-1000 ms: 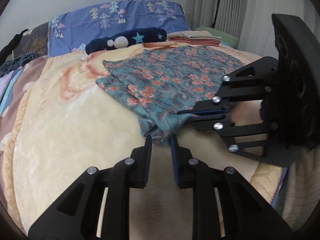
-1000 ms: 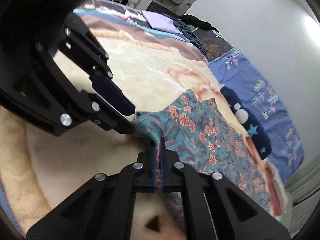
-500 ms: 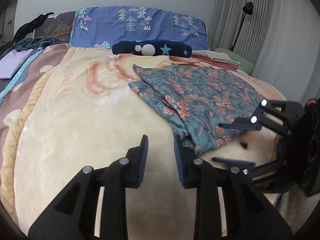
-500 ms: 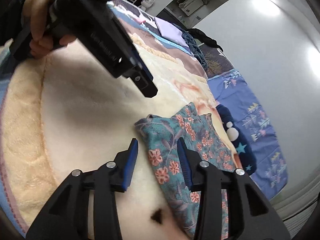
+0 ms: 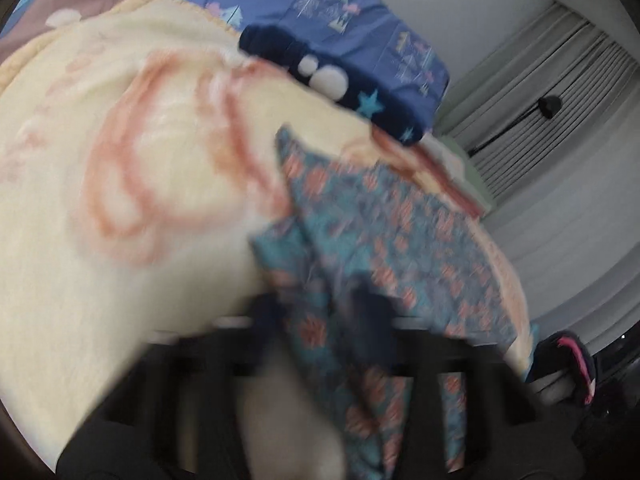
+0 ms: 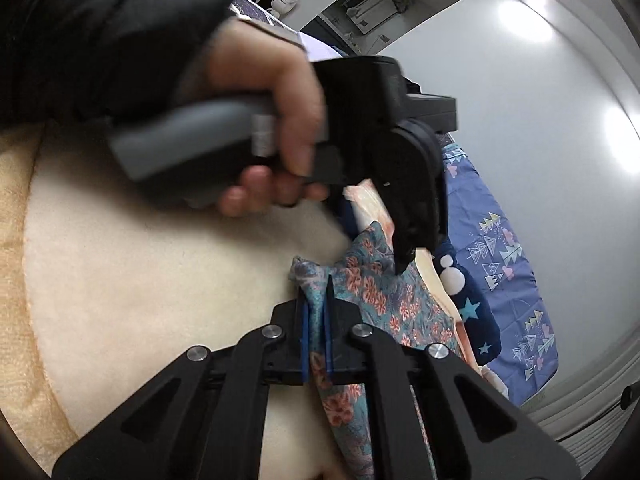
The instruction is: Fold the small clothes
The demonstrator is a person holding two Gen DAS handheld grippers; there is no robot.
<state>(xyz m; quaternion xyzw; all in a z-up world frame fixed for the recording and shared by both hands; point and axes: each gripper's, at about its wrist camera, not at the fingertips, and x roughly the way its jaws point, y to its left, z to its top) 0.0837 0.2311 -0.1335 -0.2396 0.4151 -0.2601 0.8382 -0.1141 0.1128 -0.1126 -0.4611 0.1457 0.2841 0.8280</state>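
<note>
A teal floral garment (image 5: pixel 400 240) (image 6: pixel 384 292) lies spread on the cream blanket (image 5: pixel 120 240). In the right wrist view my right gripper (image 6: pixel 316 300) has its jaws closing, the blue pads pinched on the garment's near corner. My left gripper (image 6: pixel 376 244), held by a hand (image 6: pixel 280 120) in a dark sleeve, reaches the garment's far edge from the left. The left wrist view is blurred: the left gripper (image 5: pixel 316 320) shows its jaws closing but still apart, with floral cloth between them.
A navy star cushion (image 5: pixel 360 92) (image 6: pixel 468 300) and a blue tree-print pillow (image 5: pixel 340 12) lie beyond the garment. Folded pinkish clothes (image 5: pixel 432 168) sit at the bed's far right. Grey curtains (image 5: pixel 560 120) and a lamp (image 5: pixel 550 106) stand behind.
The right gripper opened, shifted along the corner and pinched the cloth again. The left gripper rolled and swept over from the bare blanket onto the garment's edge.
</note>
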